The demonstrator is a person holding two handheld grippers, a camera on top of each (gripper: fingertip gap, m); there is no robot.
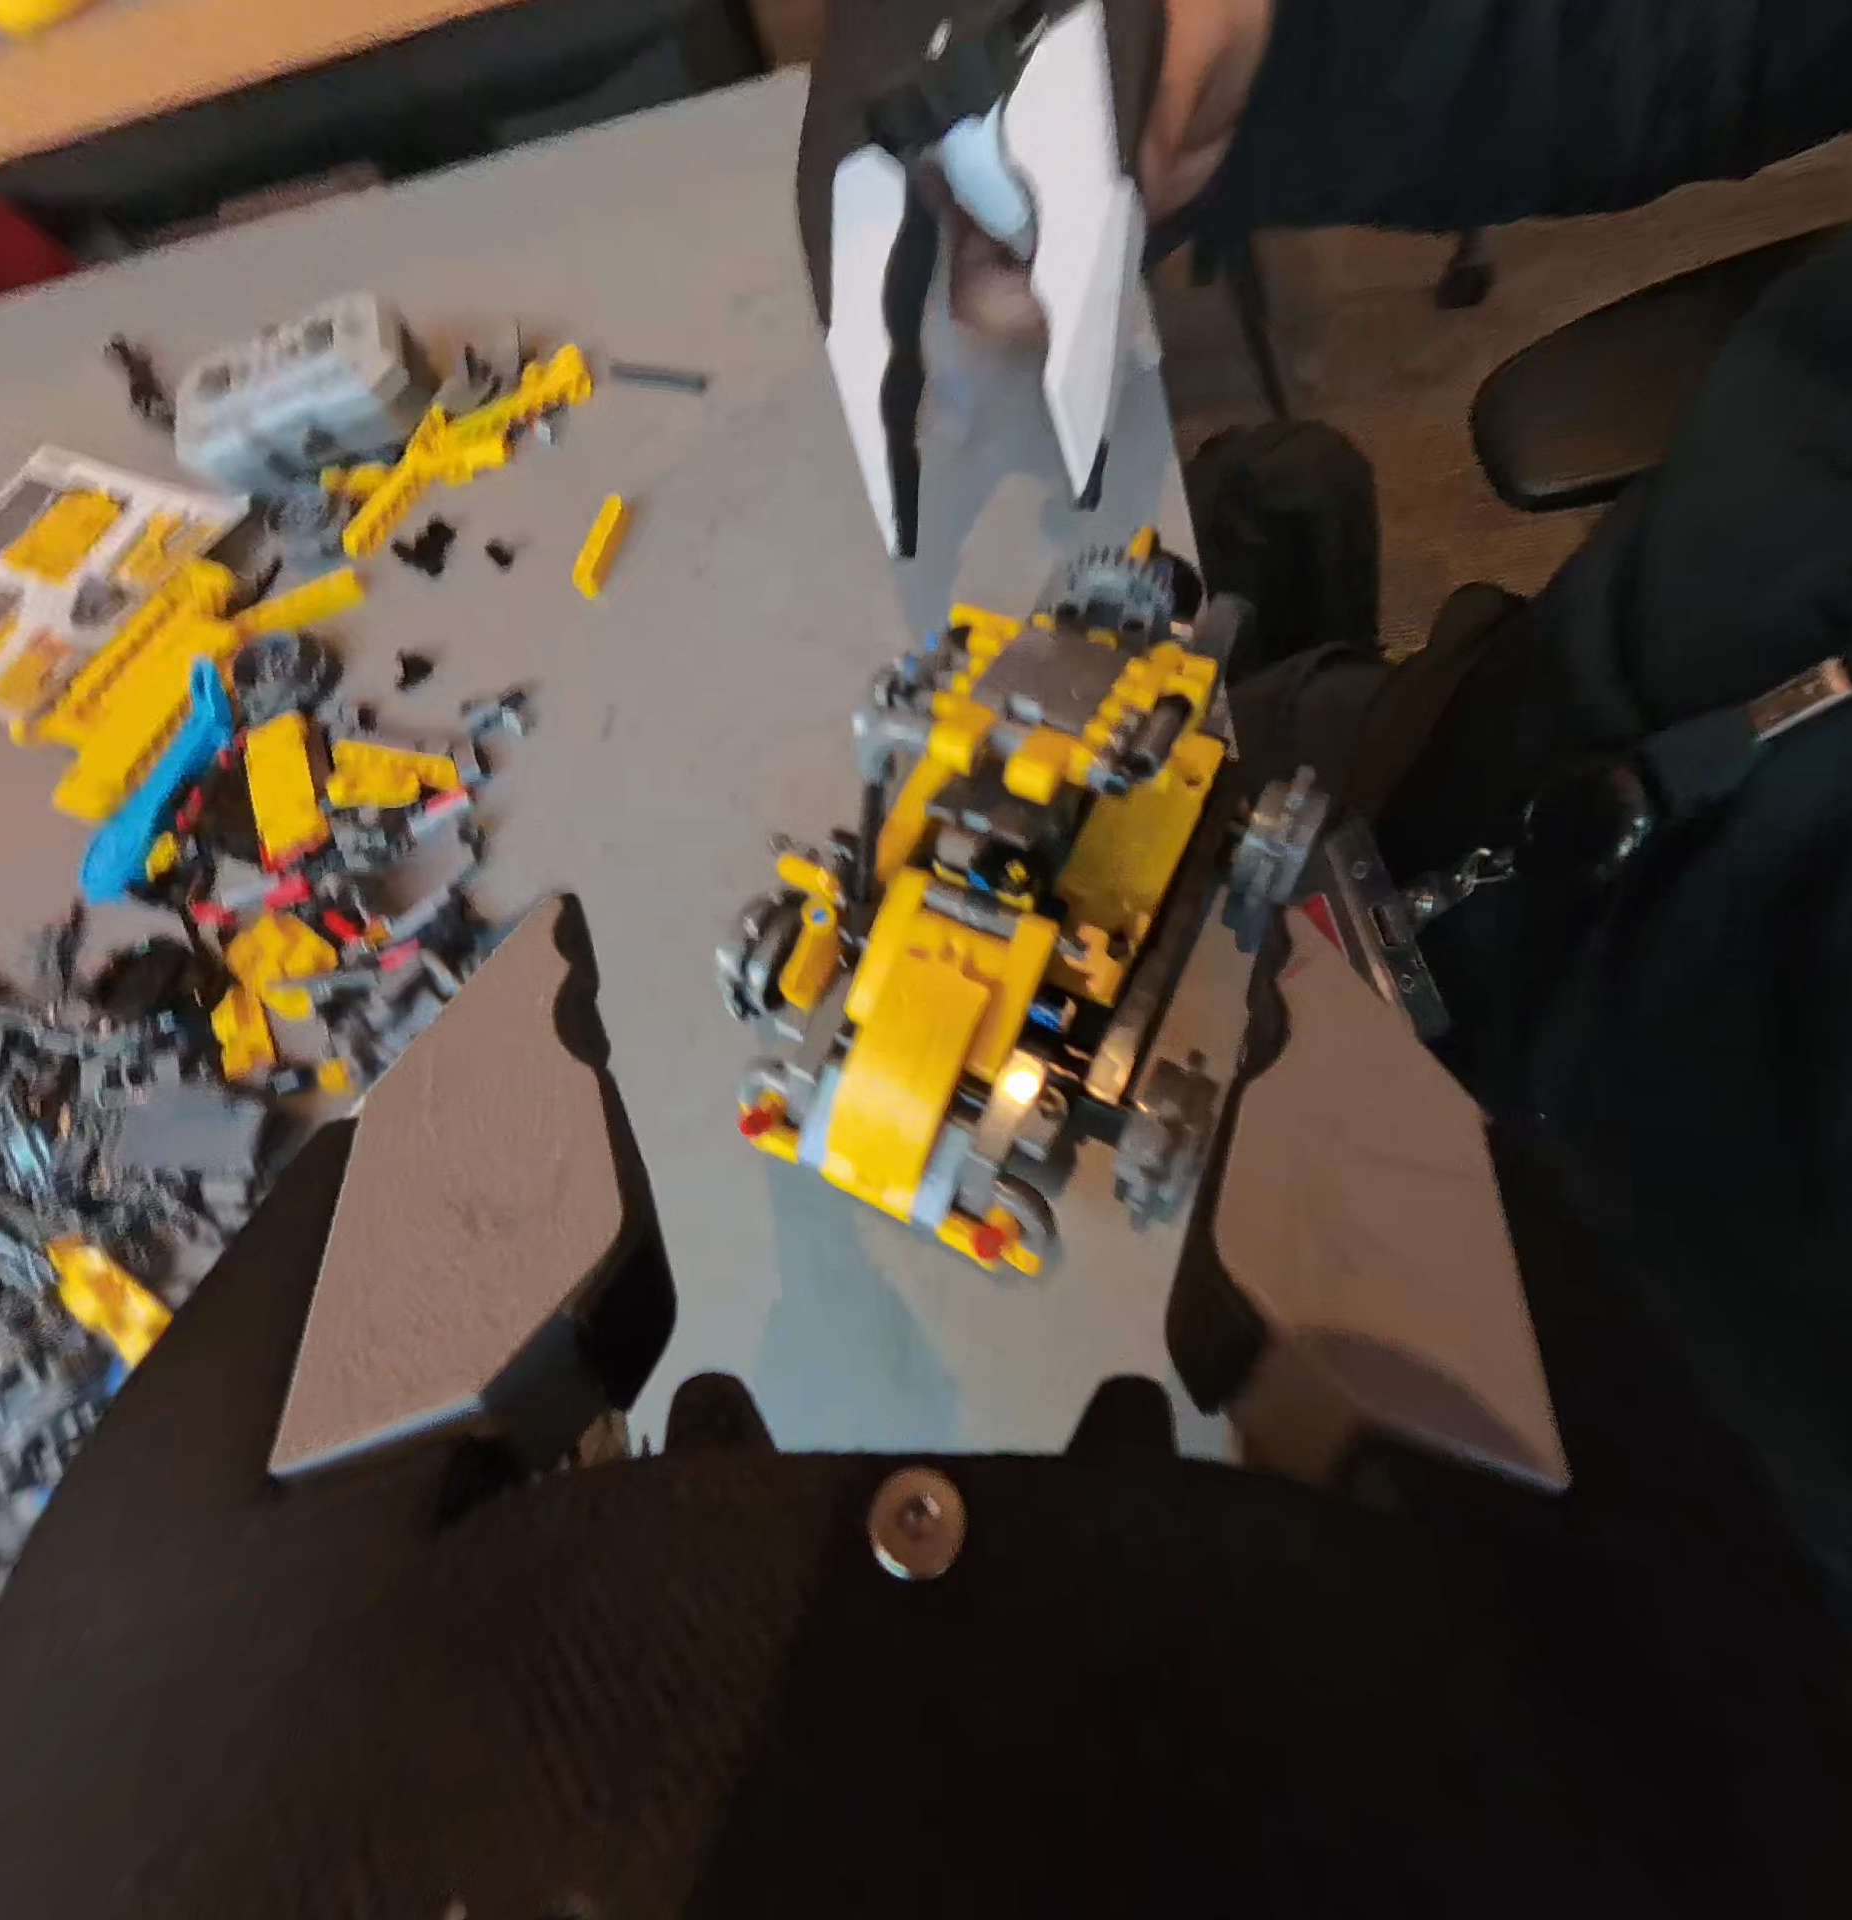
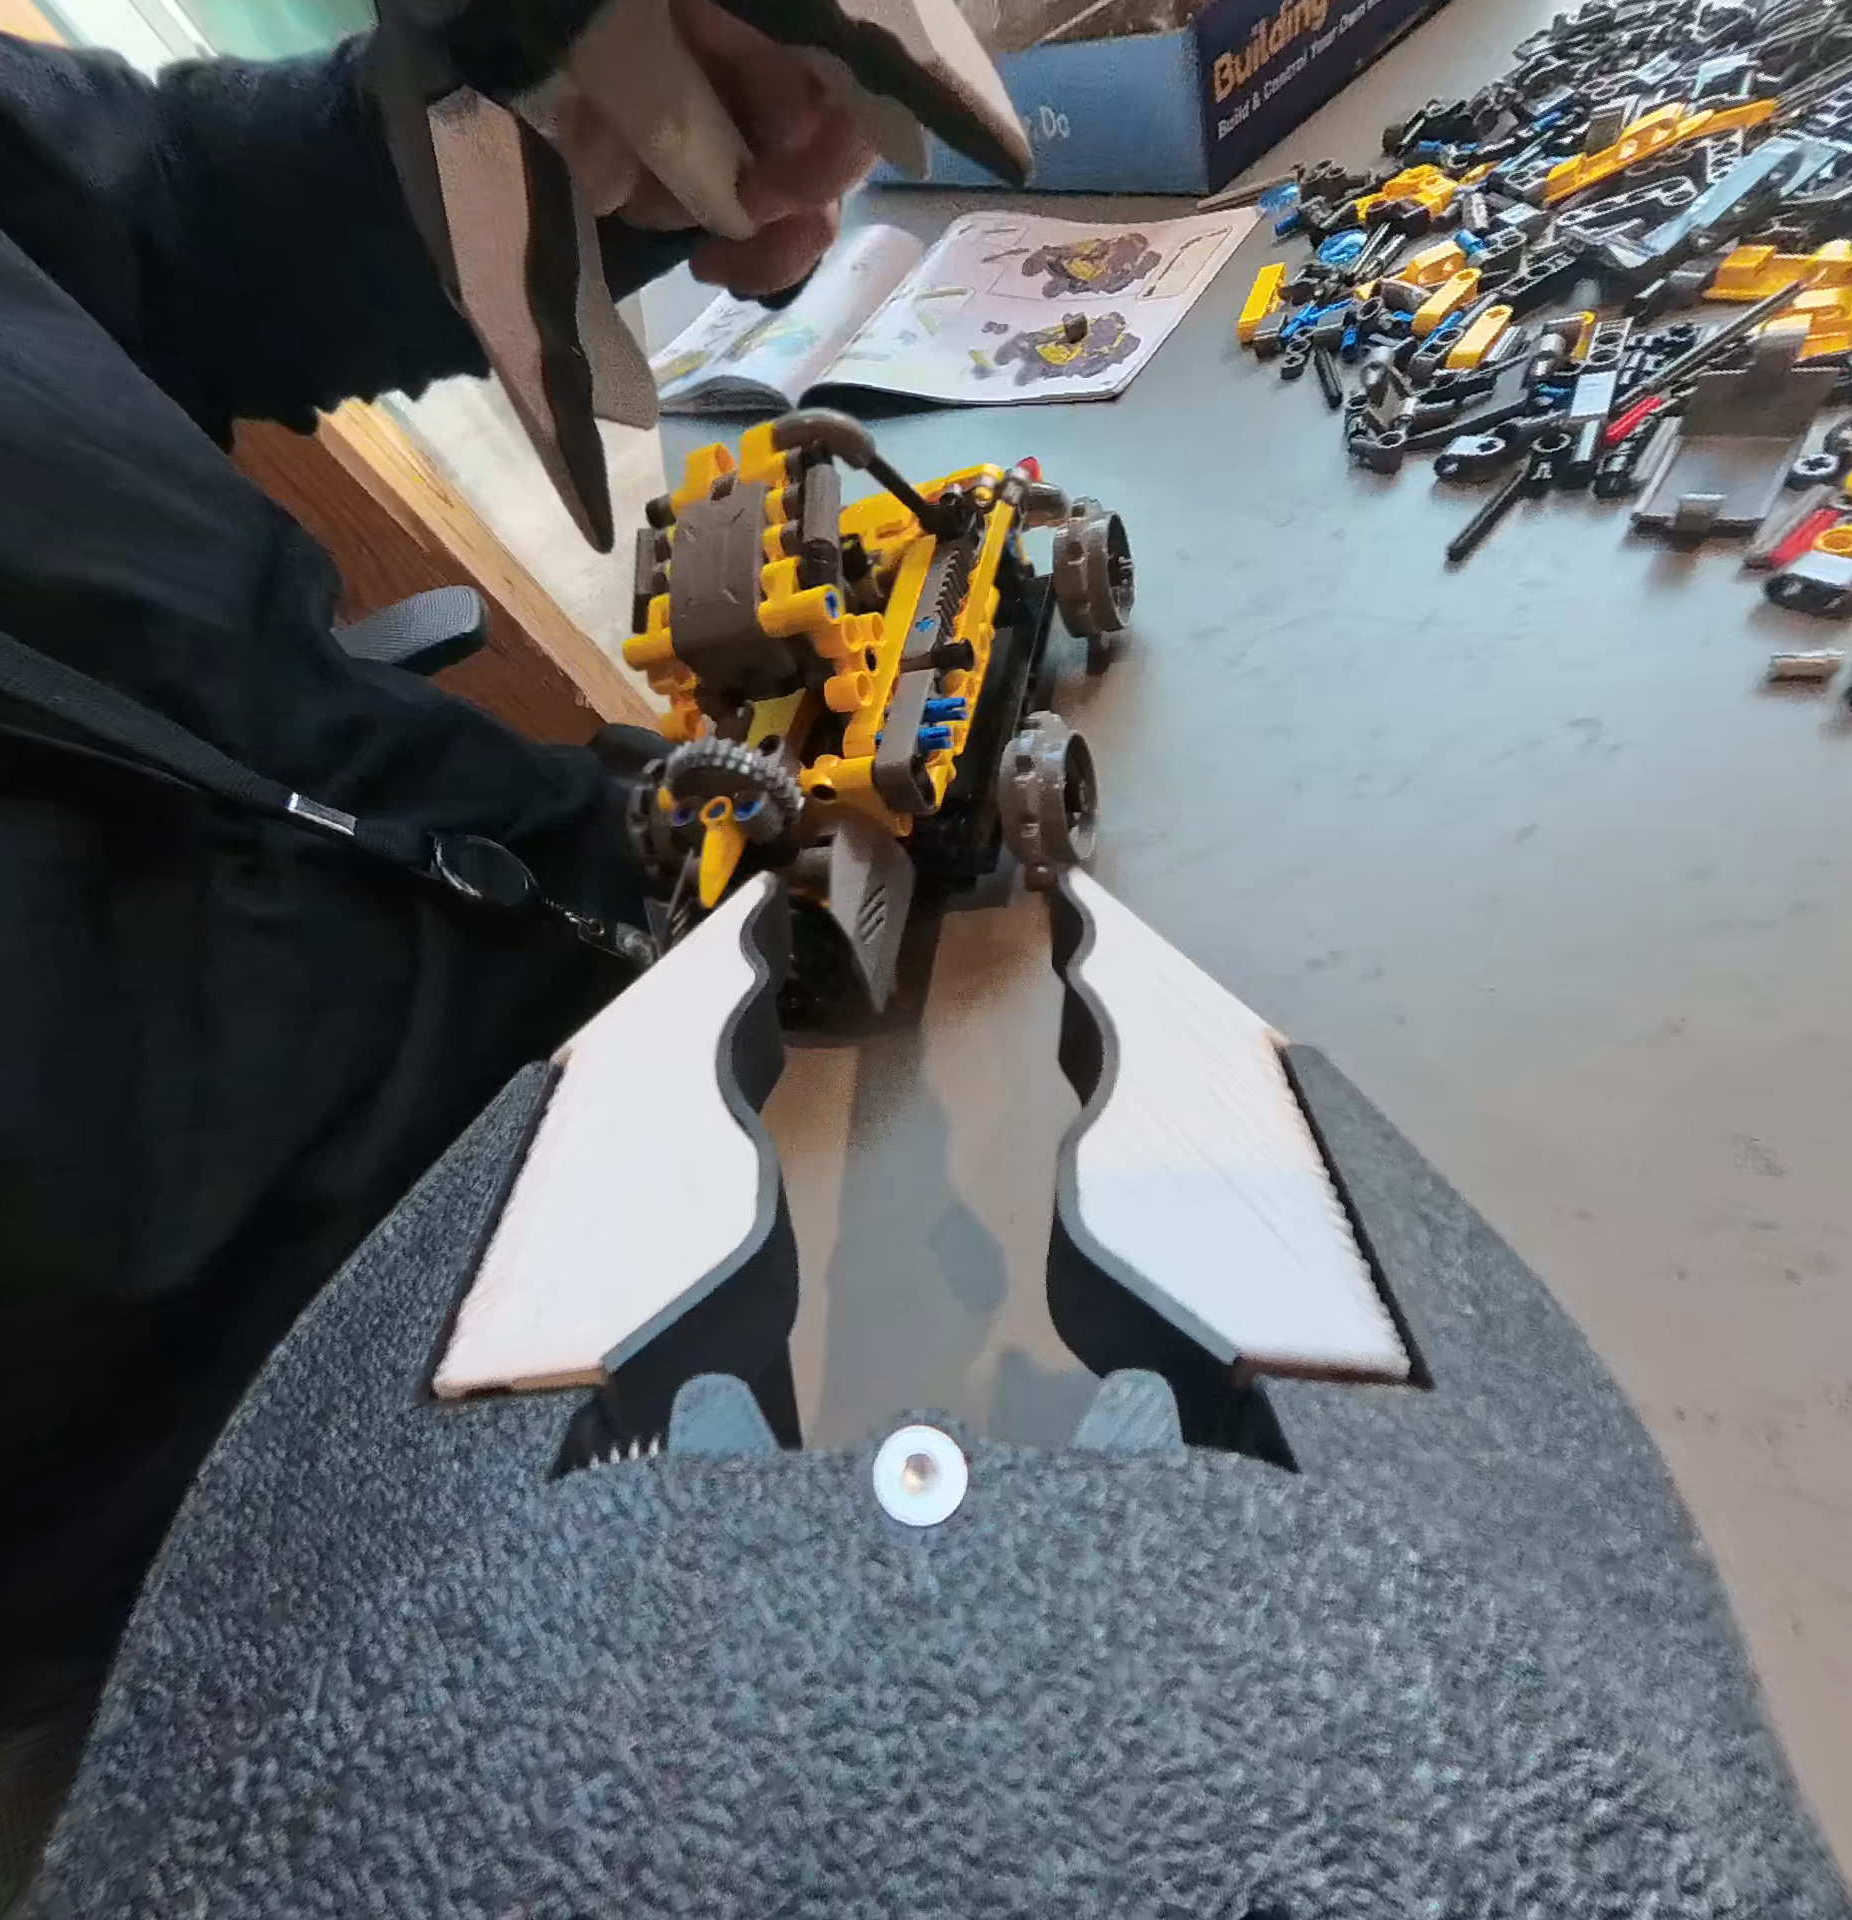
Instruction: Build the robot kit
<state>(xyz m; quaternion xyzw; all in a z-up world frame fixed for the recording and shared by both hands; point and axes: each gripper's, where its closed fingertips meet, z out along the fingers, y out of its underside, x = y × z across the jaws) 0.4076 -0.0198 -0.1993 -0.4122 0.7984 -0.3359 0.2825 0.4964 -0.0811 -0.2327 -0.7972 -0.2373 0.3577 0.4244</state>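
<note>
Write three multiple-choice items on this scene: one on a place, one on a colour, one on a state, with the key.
1. Where does the open instruction booklet lie?
A. beyond the brick-built vehicle, on the table
B. under the vehicle
C. on the floor

2. What is the vehicle's main colour?
A. red
B. yellow
C. green

3. How do the jaws of the right gripper stand?
A. shut on a wheel
B. shut on nothing
C. open, holding nothing

Key: 1 A, the right wrist view shows it flat behind the vehicle; 2 B, yellow beams dominate over grey parts; 3 C, bare table shows between its fingers.
</note>
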